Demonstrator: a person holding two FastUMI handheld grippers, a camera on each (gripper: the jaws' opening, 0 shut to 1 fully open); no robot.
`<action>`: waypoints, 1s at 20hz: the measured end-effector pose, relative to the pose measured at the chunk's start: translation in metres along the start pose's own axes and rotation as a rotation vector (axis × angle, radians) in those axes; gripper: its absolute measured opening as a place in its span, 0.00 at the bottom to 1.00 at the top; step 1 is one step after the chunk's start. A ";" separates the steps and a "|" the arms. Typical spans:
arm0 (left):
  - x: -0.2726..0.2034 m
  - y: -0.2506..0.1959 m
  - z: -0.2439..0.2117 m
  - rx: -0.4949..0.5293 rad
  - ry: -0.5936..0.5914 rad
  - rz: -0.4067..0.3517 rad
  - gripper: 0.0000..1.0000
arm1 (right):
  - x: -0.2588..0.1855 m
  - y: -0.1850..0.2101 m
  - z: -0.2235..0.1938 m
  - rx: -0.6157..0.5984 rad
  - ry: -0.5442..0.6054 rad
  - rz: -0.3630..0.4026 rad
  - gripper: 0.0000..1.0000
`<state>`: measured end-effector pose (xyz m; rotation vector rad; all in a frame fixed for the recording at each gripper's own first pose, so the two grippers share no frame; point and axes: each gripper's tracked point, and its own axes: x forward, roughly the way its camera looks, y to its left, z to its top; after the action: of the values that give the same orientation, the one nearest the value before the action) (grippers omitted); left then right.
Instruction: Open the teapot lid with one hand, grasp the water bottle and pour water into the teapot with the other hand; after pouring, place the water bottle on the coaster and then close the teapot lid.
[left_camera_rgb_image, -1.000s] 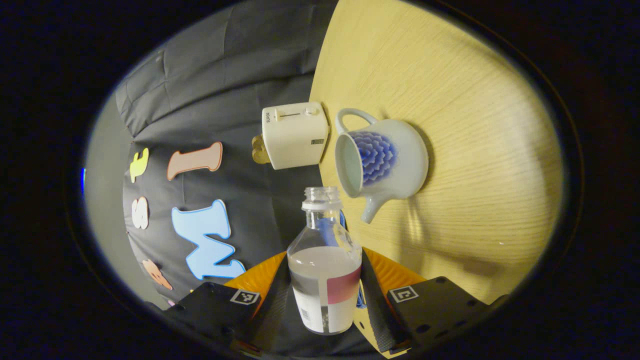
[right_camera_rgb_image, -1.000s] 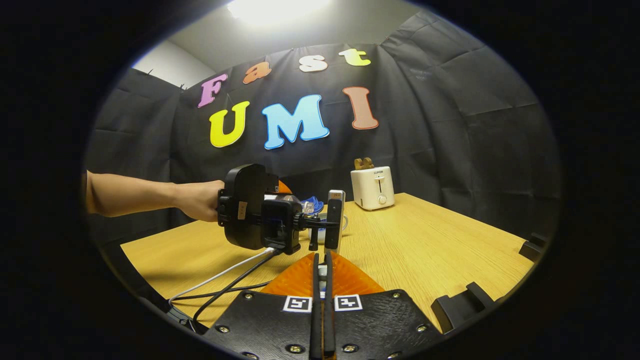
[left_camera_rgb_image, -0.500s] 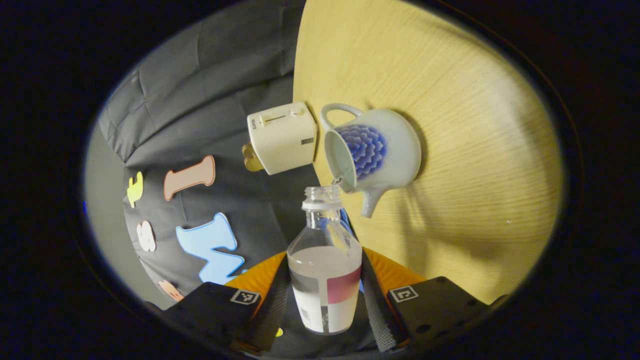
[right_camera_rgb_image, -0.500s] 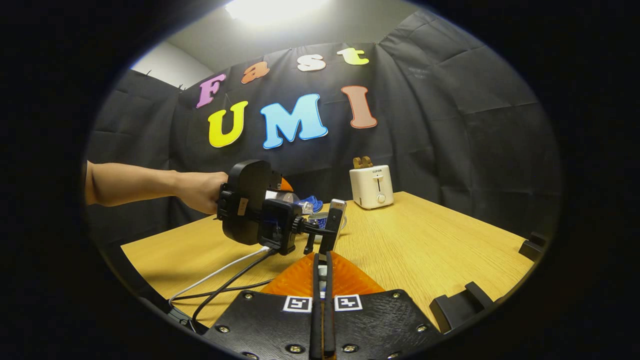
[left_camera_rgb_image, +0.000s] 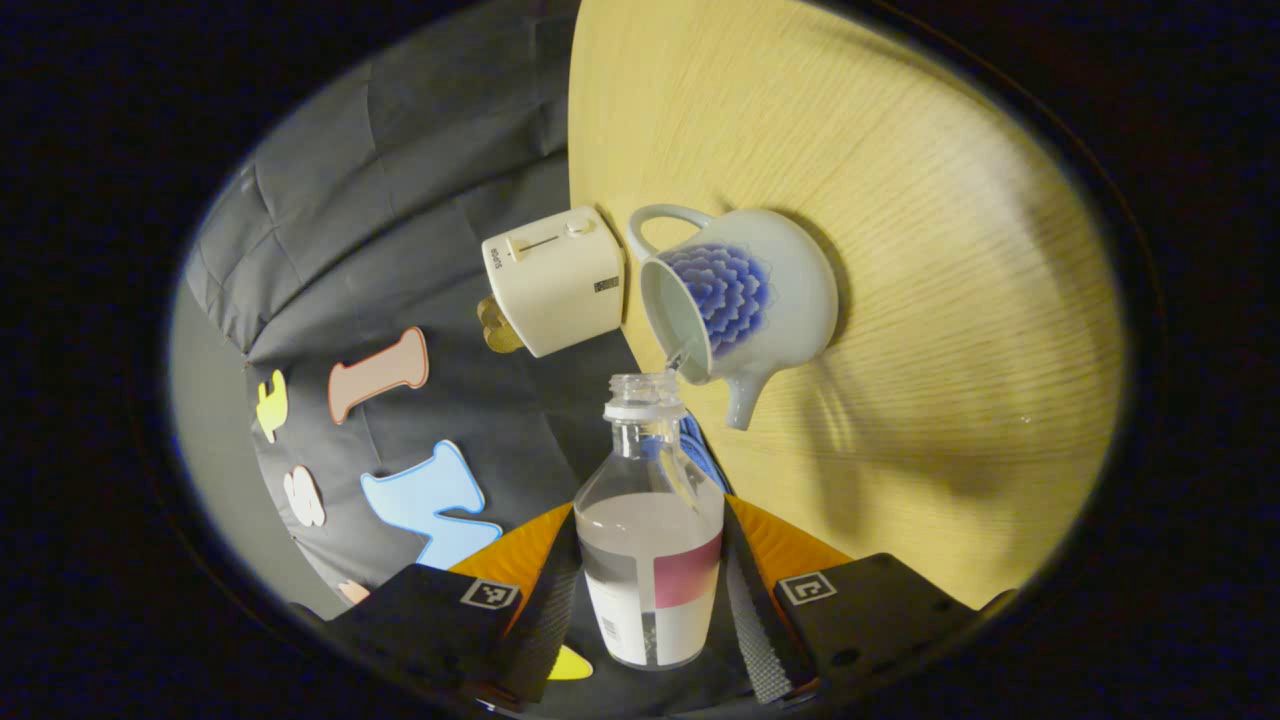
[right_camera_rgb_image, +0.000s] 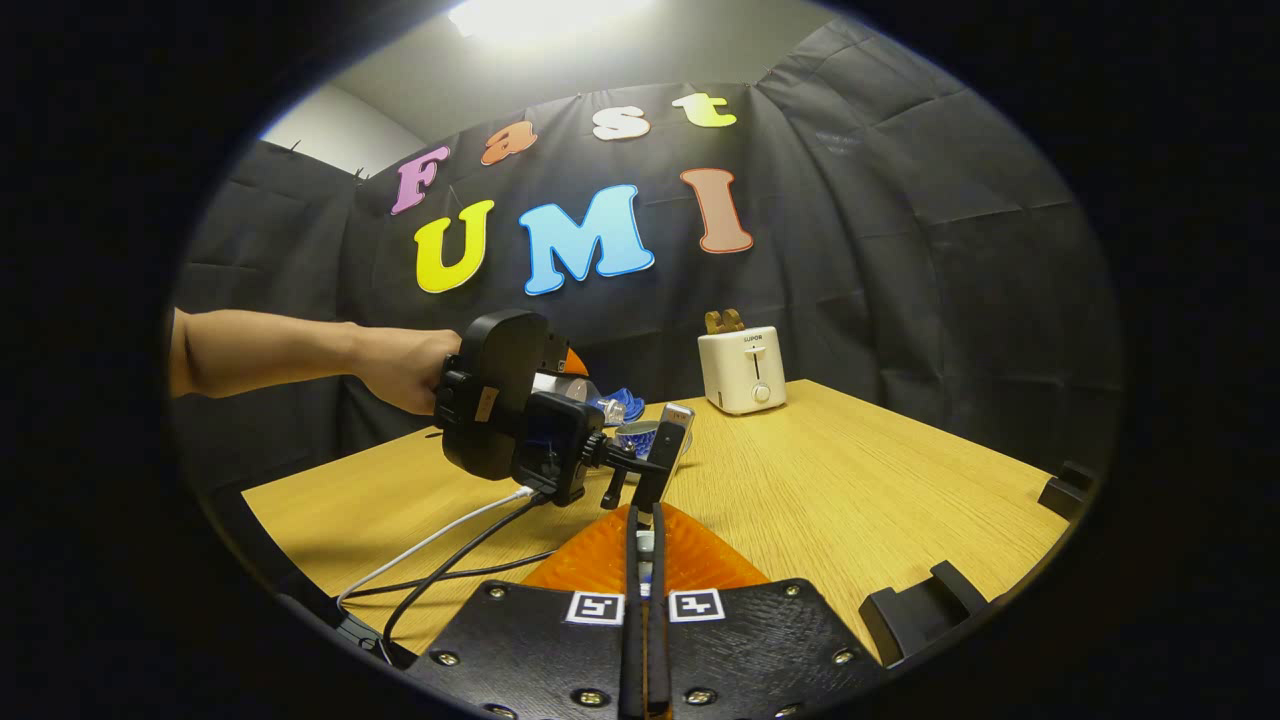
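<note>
Now your left gripper (left_camera_rgb_image: 650, 600) has rolled the water bottle (left_camera_rgb_image: 650, 540) further over than a second ago, its fingers clamped on the labelled body, and the open neck has closed on the teapot (left_camera_rgb_image: 735, 305) at about one o'clock from it: a thin stream of water (left_camera_rgb_image: 677, 360) bridges the mouth and the lidless rim, where a second back the two stood apart and nothing ran. That puts you in the pour itself, with the bottle still well filled and the coaster and lid steps ahead. The left gripper view gives you what matters most, the stream's landing point on the teapot's near rim, with the toaster (left_camera_rgb_image: 553, 280) behind at eleven o'clock on the tabletop (left_camera_rgb_image: 900, 200). The right gripper view instead shows the pour from outside: your hand (right_camera_rgb_image: 400, 365) on the left gripper's housing at ten o'clock, cables trailing, the teapot mostly hidden behind it. Your right gripper (right_camera_rgb_image: 645, 560) shows its fingers pressed together; whether they pinch the lid, you cannot tell.
</note>
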<state>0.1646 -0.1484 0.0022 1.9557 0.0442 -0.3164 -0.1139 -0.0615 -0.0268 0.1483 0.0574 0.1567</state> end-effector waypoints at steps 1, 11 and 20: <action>0.001 0.001 0.002 0.010 -0.005 -0.002 0.85 | -0.001 -0.001 -0.001 0.000 0.000 -0.002 0.02; -0.001 0.007 0.004 0.099 0.002 -0.001 0.85 | -0.001 -0.003 -0.001 0.001 0.002 -0.007 0.02; -0.003 0.012 0.008 0.177 0.001 0.012 0.85 | -0.002 -0.004 -0.001 0.004 0.004 -0.007 0.02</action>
<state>0.1620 -0.1604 0.0111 2.1309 0.0051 -0.3210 -0.1151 -0.0658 -0.0285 0.1516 0.0625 0.1503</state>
